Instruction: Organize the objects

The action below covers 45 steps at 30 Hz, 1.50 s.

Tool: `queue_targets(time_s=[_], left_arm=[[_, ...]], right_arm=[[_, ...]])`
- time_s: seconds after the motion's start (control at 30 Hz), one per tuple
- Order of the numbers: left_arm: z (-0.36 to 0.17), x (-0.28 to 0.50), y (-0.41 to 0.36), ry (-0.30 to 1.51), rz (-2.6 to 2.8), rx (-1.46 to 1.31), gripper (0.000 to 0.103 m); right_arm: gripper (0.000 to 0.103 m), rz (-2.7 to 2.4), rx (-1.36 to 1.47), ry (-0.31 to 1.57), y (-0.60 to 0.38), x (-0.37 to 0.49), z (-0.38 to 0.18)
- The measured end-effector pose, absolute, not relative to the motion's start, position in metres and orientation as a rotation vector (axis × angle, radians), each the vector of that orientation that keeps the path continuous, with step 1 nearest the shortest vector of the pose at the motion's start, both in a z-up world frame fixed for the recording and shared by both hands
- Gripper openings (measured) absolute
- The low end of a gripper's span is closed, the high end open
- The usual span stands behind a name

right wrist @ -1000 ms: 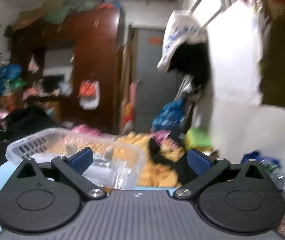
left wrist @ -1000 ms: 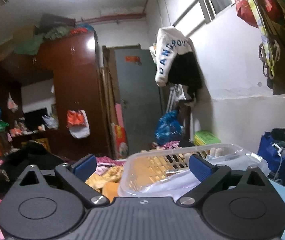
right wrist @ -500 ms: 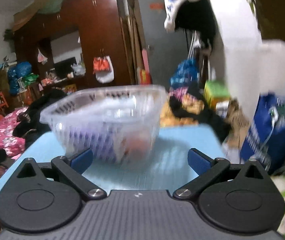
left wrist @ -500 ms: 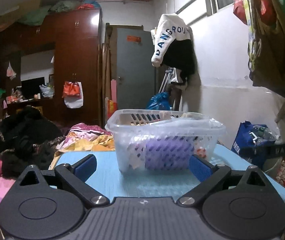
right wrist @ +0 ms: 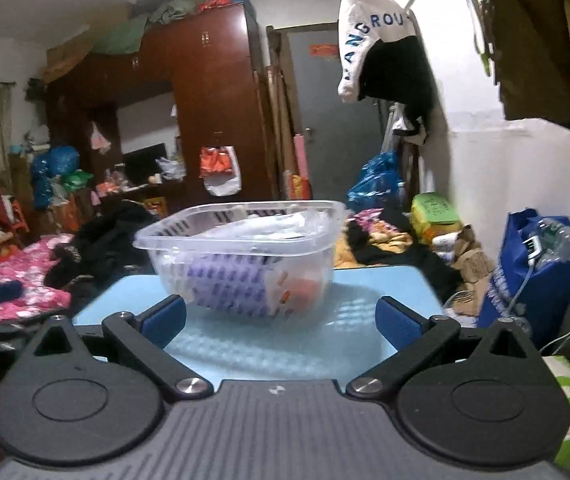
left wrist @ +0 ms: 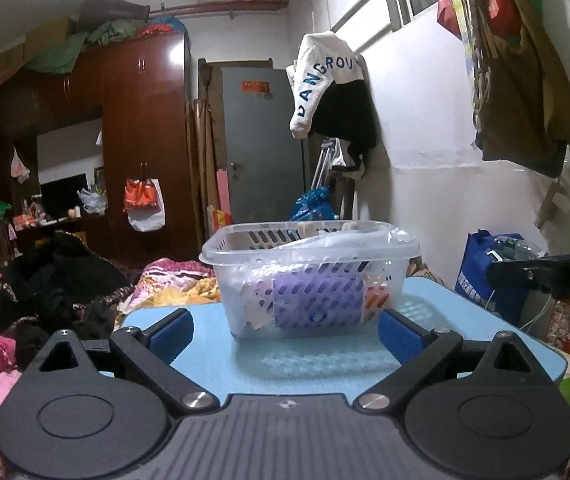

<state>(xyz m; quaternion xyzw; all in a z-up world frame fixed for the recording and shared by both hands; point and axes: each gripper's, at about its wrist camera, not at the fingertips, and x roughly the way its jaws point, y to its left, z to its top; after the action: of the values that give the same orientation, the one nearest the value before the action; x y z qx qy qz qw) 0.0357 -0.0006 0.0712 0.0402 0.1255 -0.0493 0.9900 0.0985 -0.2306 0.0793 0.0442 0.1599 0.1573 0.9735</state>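
A clear slotted plastic basket (left wrist: pixel 269 246) stands on a light blue table (left wrist: pixel 325 364), just ahead of my open left gripper (left wrist: pixel 285 330). It holds a purple roll-shaped thing (left wrist: pixel 317 300), some plastic wrap and small orange and white packets. The right wrist view shows the same basket (right wrist: pixel 189 236) on the table (right wrist: pixel 277 344), ahead of my open right gripper (right wrist: pixel 281 320). Neither gripper holds anything; both sit apart from the basket. The right gripper's black body (left wrist: pixel 553 272) reaches in at the right edge of the left wrist view.
A bed heaped with dark clothes (left wrist: pixel 57 280) and floral bedding (right wrist: pixel 17 280) lies left of the table. A blue bag (right wrist: pixel 533 276) with a bottle stands at the right by the white wall. A wardrobe (left wrist: pixel 141 140) and a grey door (left wrist: pixel 261 144) are behind.
Both grippers have drawn back and lowered from close above the basket. The basket now shows in side view, resting on the blue table ahead of the fingers.
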Motion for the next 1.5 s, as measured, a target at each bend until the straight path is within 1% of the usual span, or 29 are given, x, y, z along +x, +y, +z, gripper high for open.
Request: queue_targets(time_s=[0.17,0.47,1.5], left_arm=[[0.068,0.033,0.0,0.258,-0.097,0.074,0.1],[0.067,0.038,0.007,0.279,-0.076,0.048,0.1],[0.063,0.038,0.01,0.286,-0.099,0.051,0.1]], right_arm=[[0.103,0.315,0.033,0.315,-0.219,0.096,0.074],[0.103,0.313,0.053,0.345,-0.22,0.098,0.069],[0.103,0.313,0.023,0.314,-0.216,0.092,0.066]])
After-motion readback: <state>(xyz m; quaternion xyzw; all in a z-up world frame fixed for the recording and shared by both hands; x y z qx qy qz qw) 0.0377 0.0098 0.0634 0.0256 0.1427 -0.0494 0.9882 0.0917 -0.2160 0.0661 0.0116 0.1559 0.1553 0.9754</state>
